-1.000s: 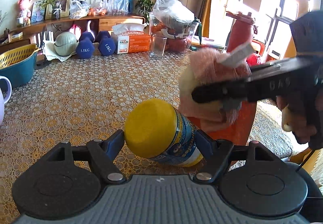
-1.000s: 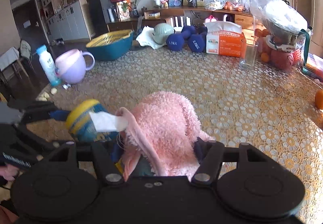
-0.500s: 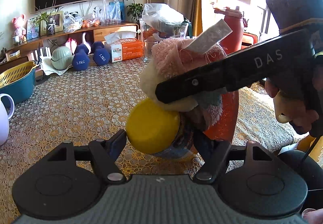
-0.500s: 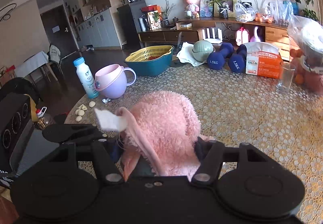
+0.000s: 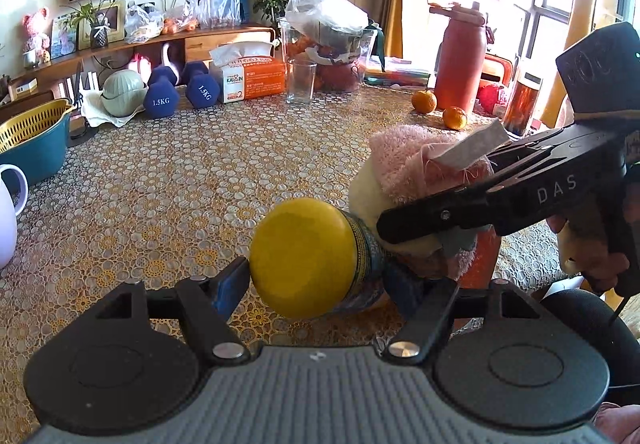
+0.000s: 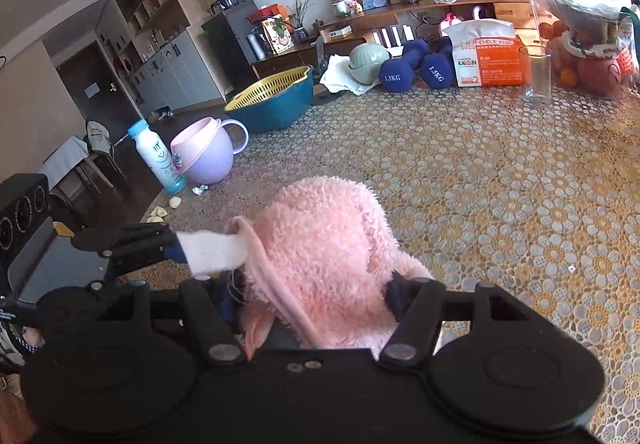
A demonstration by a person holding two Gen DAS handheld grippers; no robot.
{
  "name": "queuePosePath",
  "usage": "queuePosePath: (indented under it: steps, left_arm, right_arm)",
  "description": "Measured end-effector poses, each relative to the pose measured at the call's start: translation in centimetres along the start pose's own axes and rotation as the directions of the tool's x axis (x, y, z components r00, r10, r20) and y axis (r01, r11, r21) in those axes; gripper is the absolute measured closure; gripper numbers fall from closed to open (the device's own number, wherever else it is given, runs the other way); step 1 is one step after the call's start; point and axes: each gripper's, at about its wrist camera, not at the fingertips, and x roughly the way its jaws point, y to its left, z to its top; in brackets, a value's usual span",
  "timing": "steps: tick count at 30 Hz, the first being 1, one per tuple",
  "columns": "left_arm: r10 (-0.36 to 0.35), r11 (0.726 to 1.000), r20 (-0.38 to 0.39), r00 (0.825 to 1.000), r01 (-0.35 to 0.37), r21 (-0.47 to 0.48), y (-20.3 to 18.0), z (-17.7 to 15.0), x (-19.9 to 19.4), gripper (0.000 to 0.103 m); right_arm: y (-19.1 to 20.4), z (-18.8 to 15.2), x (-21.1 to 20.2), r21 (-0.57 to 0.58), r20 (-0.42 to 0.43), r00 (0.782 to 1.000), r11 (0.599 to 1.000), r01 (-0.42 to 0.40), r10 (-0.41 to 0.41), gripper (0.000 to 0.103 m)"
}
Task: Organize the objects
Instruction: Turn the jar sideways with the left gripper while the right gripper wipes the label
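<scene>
A: Nearest the left camera, what do you see?
B: The left gripper (image 5: 316, 276) pinches a yellow-capped can (image 5: 308, 256) lying sideways above the patterned tablecloth (image 5: 180, 179); its blue label is too curved to read.
A: And the right gripper?
B: The right gripper (image 6: 316, 284) is clamped on a fluffy pink cloth (image 6: 324, 244) with a blank white tag at nine o'clock. In the left view its arm reads "DAS", at three o'clock, the cloth touching the can.
A: Further out?
B: At eleven o'clock, two blue dumbbells (image 5: 180, 91) marked "1.5KG". At twelve, an orange tissue box (image 5: 252, 79) marked "KALIXIN" or similar, and a clear glass (image 5: 301, 81). At one o'clock, a red flask (image 5: 460, 59) and two oranges (image 5: 438, 107).
</scene>
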Motion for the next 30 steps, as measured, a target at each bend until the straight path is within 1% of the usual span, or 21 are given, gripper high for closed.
queuePosePath:
  steps: [3,5,7,10,13,16,20,22,25,27,30]
  left_arm:
    - [0.0,0.999,0.011,1.0,0.0,0.033,-0.5,-0.1,-0.2,0.03]
    - [-0.012,0.999,0.016,1.0,0.011,0.049,-0.8,-0.2,-0.3,0.03]
    - [-0.024,0.998,0.019,1.0,0.023,0.063,-1.1,-0.2,-0.4,0.03]
    - [-0.012,0.997,0.017,1.0,0.011,0.075,-1.4,-0.3,-0.3,0.03]
    - [-0.012,0.998,0.01,1.0,0.012,0.063,-1.1,-0.3,-0.3,0.03]
    - [-0.012,0.998,0.018,1.0,0.011,0.064,-0.9,-0.2,-0.5,0.03]
    - [-0.027,0.996,0.025,0.999,0.025,0.088,-1.4,-0.1,-0.4,0.03]
    - [-0.009,0.995,0.024,1.0,0.006,0.104,-1.7,-0.5,-0.1,0.03]
    - [-0.041,0.997,0.014,0.999,0.04,0.07,-1.4,-1.0,0.2,0.03]
    - [-0.044,0.997,0.015,0.999,0.043,0.068,-1.3,-1.2,0.2,0.03]
    - [-0.042,0.998,0.011,0.999,0.041,0.058,-1.2,-1.4,0.1,0.029]
  right_arm:
    - [-0.3,0.2,-0.3,-0.018,-0.009,0.999,0.999,0.044,-0.044,0.038]
    - [-0.4,0.7,-0.6,-0.016,0.004,0.999,0.999,0.049,-0.049,0.038]
    - [0.1,1.5,-0.6,-0.028,0.022,0.999,0.999,0.035,-0.034,0.038]
    - [1.2,2.6,-0.4,-0.066,0.041,0.999,0.998,0.0,0.002,0.038]
    - [1.9,3.4,0.3,-0.09,0.029,0.999,0.996,-0.029,0.032,0.038]
    - [1.9,3.2,0.9,-0.091,0.002,0.999,0.995,-0.047,0.048,0.038]
    - [2.0,2.1,1.7,-0.091,-0.041,0.998,0.995,-0.049,0.046,0.038]
    - [1.8,1.7,1.8,-0.078,-0.039,0.998,0.996,-0.052,0.049,0.038]
    - [1.5,1.3,1.8,-0.065,-0.037,0.998,0.997,-0.049,0.047,0.037]
    - [1.4,1.0,1.9,-0.072,-0.043,0.998,0.997,-0.038,0.035,0.037]
    - [0.9,0.8,1.8,-0.046,-0.041,0.999,0.998,-0.031,0.029,0.037]
